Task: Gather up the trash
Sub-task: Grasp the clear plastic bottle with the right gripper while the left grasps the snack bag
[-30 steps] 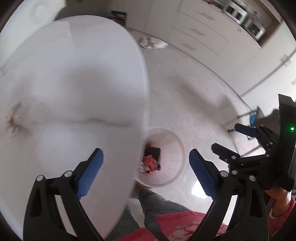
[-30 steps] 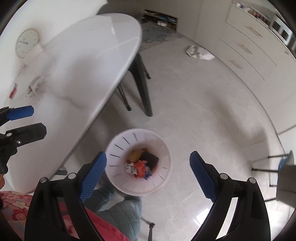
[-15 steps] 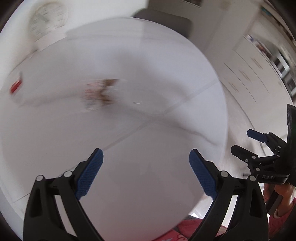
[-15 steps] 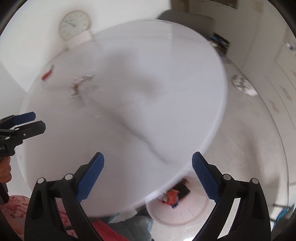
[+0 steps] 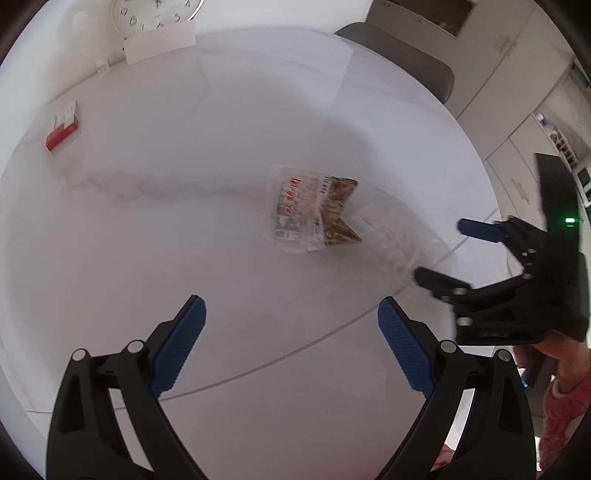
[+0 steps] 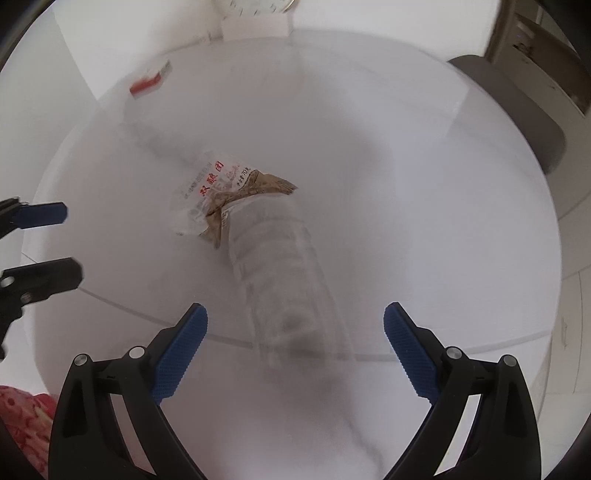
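Both grippers had swung up from the bin to the table, and we judged ourselves reaching for trash: left gripper (image 5: 291, 332) and right gripper (image 6: 295, 332) gaped empty, the wrapper (image 6: 218, 195) and bottle (image 6: 280, 266) lying ahead, the bottle nearest.

White table (image 5: 147, 229), clock (image 5: 155, 13), perhaps a grey chair (image 5: 410, 62).

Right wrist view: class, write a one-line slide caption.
Open right gripper above a clear plastic bottle and snack wrapper on a white table.
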`<state>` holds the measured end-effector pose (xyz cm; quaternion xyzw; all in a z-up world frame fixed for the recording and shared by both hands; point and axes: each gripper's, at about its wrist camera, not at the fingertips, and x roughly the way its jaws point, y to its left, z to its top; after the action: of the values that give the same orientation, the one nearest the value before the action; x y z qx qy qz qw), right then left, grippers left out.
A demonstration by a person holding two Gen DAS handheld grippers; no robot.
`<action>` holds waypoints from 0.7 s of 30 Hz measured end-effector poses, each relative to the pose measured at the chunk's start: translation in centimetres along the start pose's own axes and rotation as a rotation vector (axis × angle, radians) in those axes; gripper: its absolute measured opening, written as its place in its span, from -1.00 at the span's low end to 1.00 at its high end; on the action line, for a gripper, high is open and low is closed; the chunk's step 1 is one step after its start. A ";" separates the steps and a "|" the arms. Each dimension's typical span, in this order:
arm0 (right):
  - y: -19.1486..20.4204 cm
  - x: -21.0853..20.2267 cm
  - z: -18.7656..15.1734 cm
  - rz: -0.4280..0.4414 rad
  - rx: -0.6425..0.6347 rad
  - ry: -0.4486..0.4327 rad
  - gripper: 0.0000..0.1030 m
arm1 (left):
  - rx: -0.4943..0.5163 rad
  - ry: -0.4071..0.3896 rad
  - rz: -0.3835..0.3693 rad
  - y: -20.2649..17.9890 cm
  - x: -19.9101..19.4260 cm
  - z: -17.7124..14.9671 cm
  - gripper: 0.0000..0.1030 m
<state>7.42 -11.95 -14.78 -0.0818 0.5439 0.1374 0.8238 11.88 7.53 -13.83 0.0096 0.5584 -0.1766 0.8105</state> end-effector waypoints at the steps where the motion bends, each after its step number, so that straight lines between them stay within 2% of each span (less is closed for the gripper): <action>1: 0.0 0.7 0.4 0.002 -0.007 0.014 0.86 | -0.005 0.005 -0.004 0.2 0.4 0.3 0.75; 4: 0.2 1.7 0.8 0.002 -0.026 0.038 0.80 | -0.015 0.025 -0.013 0.2 1.6 1.1 0.75; 6: 0.0 2.0 0.9 0.019 -0.031 0.057 0.34 | -0.023 0.031 -0.016 0.2 2.3 1.6 0.75; 7: -0.3 2.1 0.8 0.035 -0.023 0.070 0.28 | -0.026 0.034 -0.018 0.3 2.6 1.8 0.75; 11: -1.5 1.5 0.2 0.049 0.025 0.065 0.24 | -0.026 0.055 -0.021 -0.2 4.4 2.9 0.75; 13: -2.8 0.3 -0.4 0.074 0.093 0.047 0.24 | -0.021 0.064 -0.019 -0.7 5.4 3.7 0.75; 21: -8.3 -5.3 -4.5 0.093 0.313 -0.027 0.24 | 0.013 0.132 0.054 -2.9 10.9 6.8 0.75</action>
<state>4.10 -21.80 -11.85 0.0748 0.5509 0.0902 0.8263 20.59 0.38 -20.65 0.0418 0.6092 -0.1574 0.7761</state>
